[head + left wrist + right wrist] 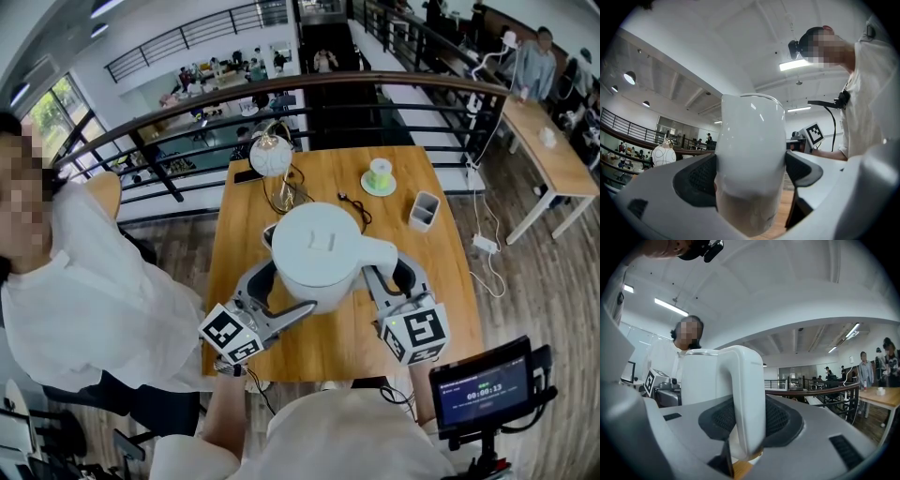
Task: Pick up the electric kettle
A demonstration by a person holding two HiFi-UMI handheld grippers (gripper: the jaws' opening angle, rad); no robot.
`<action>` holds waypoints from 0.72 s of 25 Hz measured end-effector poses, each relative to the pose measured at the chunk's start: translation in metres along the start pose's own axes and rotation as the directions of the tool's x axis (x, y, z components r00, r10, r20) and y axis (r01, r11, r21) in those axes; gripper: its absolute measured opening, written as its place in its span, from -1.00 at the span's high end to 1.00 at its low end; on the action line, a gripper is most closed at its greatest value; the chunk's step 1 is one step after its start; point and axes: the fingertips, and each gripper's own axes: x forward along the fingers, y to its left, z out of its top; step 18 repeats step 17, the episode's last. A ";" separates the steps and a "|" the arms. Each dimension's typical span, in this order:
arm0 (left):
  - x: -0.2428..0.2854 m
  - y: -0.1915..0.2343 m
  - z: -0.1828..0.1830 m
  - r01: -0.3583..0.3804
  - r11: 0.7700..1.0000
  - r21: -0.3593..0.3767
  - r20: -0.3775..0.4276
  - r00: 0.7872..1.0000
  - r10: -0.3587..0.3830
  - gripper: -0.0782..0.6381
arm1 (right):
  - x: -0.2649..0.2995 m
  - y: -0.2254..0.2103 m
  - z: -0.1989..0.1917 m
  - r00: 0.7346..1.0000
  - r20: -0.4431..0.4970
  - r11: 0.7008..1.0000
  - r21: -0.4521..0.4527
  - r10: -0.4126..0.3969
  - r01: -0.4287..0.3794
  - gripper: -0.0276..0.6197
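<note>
**Kettle clamped from both sides, near edge of table**

White plastic electric kettle (319, 248) with flat lid sits over the middle of the square wooden table (450, 281), towards the near edge. Can't tell whether its base touches the wood.

Left gripper (277, 298): jaws part open, dark pads pressed on either side of the kettle's white body (750, 154). It comes in from the kettle's near-left side.

Right gripper (389, 279): jaws narrower, clamped on the kettle's white loop handle (747, 399), which sticks out towards the table's right edge. Body shows just behind the handle in the right gripper view.

Also on the table:
- Far edge: round white vase with dark line pattern (269, 155), flat black phone (248, 175) just beside it.
- Far right corner: green-and-white cup on a saucer (380, 175).
- Right edge: small grey rectangular holder (424, 211).

Person in a white shirt (84, 281) off the left edge.
</note>
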 end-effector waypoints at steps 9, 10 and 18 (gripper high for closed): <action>0.003 -0.004 -0.005 0.006 1.000 -0.006 0.007 1.000 -0.006 -0.48 | -0.005 -0.003 -0.003 1.000 -0.007 1.000 -0.002 -0.009 0.008 0.50; 0.003 -0.004 -0.005 0.006 1.000 -0.005 0.007 1.000 -0.006 -0.48 | -0.005 -0.003 -0.003 1.000 -0.007 1.000 -0.003 -0.008 0.008 0.50; 0.001 -0.009 -0.002 0.008 1.000 -0.003 0.011 1.000 -0.008 -0.48 | -0.010 0.000 0.000 1.000 -0.007 1.000 -0.009 -0.011 0.011 0.50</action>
